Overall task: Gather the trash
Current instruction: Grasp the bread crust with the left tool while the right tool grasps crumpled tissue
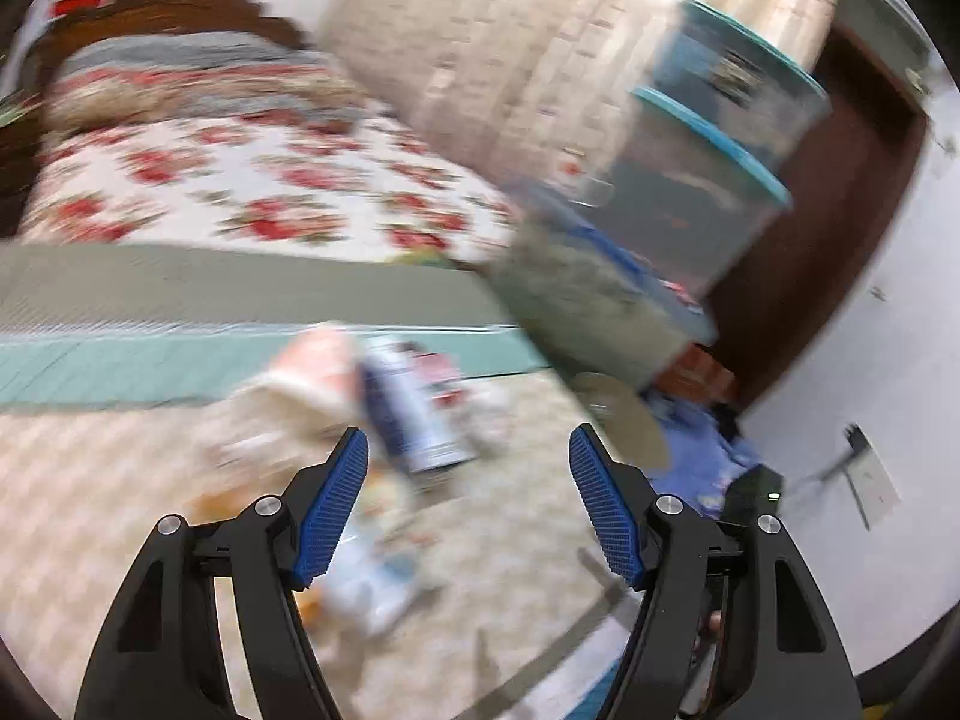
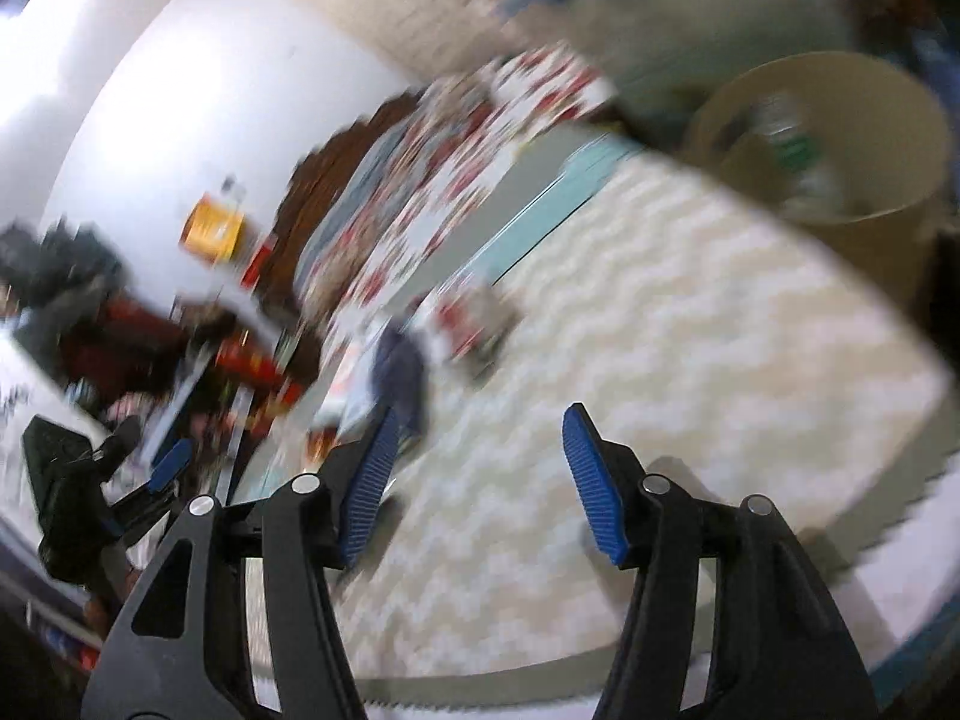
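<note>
1. Left claw [image 1: 468,444] wide, holding nothing, above the rug [image 1: 120,480].
2. Right claw [image 2: 480,426] wide, holding nothing.
3. Trash pile [image 1: 384,408] on rug beside bed [image 1: 240,192]; blurred.
4. Tan bin [image 2: 870,222] at rug's far edge, litter inside.

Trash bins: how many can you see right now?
1. A tan round bin stands at the far edge of the rug, upper right in the right wrist view, some trash already inside. Heavy blur may hide others.
</note>
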The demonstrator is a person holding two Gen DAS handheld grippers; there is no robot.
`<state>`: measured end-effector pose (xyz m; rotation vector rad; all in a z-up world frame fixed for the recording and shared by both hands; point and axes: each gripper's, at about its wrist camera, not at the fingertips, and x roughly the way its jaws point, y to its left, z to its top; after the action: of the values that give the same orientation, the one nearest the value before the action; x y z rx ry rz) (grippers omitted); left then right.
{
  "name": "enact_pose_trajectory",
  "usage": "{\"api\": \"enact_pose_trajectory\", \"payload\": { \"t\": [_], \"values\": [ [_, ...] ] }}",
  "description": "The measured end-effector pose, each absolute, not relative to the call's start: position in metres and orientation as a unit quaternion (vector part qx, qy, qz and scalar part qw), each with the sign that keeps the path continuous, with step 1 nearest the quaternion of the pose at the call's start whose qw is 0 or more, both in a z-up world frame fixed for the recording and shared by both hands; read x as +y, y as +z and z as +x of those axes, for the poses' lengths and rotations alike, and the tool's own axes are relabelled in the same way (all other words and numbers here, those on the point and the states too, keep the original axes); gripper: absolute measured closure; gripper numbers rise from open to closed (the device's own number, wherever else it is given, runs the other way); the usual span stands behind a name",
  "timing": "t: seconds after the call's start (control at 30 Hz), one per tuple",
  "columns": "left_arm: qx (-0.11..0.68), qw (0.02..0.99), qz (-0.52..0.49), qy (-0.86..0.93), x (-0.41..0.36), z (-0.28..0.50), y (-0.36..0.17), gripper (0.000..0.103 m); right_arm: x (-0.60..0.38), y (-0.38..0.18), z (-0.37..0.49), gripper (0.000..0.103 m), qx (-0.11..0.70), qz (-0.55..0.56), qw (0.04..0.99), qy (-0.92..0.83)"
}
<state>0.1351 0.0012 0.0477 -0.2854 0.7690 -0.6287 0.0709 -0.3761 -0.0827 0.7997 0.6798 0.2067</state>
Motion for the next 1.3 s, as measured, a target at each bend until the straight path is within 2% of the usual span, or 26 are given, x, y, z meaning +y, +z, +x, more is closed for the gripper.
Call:
{"api": "enact_pose_trajectory", "payload": {
  "t": [0.23, 0.47, 0.57, 0.6, 0.63, 0.7, 0.93, 1.0, 1.03, 1.3],
  "values": [
    [0.416, 0.856, -0.194, -0.238, 0.07, 0.124, -0.007, 0.037, -0.298, -0.083, 0.091, 0.048, 0.384, 0.317, 0.85, 0.172],
    [0.433, 0.852, -0.155, -0.251, 0.046, 0.12, -0.033, 0.037, -0.247, -0.077, 0.09, 0.047, 0.407, 0.247, 0.858, 0.195],
    [0.434, 0.857, -0.122, -0.251, 0.031, 0.12, -0.041, 0.041, -0.234, -0.076, 0.088, 0.047, 0.414, 0.237, 0.857, 0.196],
    [0.434, 0.858, -0.113, -0.251, 0.028, 0.121, -0.045, 0.055, -0.231, -0.075, 0.089, 0.047, 0.415, 0.234, 0.857, 0.196],
    [0.443, 0.854, -0.11, -0.25, 0.027, 0.125, -0.05, 0.074, -0.229, -0.073, 0.089, 0.047, 0.415, 0.23, 0.858, 0.196],
    [0.458, 0.844, -0.121, -0.252, 0.03, 0.13, -0.061, 0.095, -0.224, -0.068, 0.087, 0.047, 0.413, 0.219, 0.862, 0.199],
    [0.425, 0.854, -0.171, -0.245, 0.074, 0.115, -0.05, 0.097, -0.203, -0.037, 0.116, 0.047, 0.398, 0.167, 0.874, 0.223],
    [0.418, 0.858, -0.182, -0.237, 0.086, 0.112, -0.046, 0.097, -0.188, -0.029, 0.135, 0.035, 0.393, 0.138, 0.88, 0.227],
    [0.415, 0.859, -0.189, -0.233, 0.092, 0.11, -0.045, 0.097, -0.183, -0.027, 0.144, 0.033, 0.394, 0.129, 0.881, 0.227],
    [0.413, 0.855, -0.214, -0.228, 0.113, 0.106, -0.047, 0.097, -0.122, -0.032, 0.222, 0.033, 0.426, 0.02, 0.878, 0.216]
  ]
}}
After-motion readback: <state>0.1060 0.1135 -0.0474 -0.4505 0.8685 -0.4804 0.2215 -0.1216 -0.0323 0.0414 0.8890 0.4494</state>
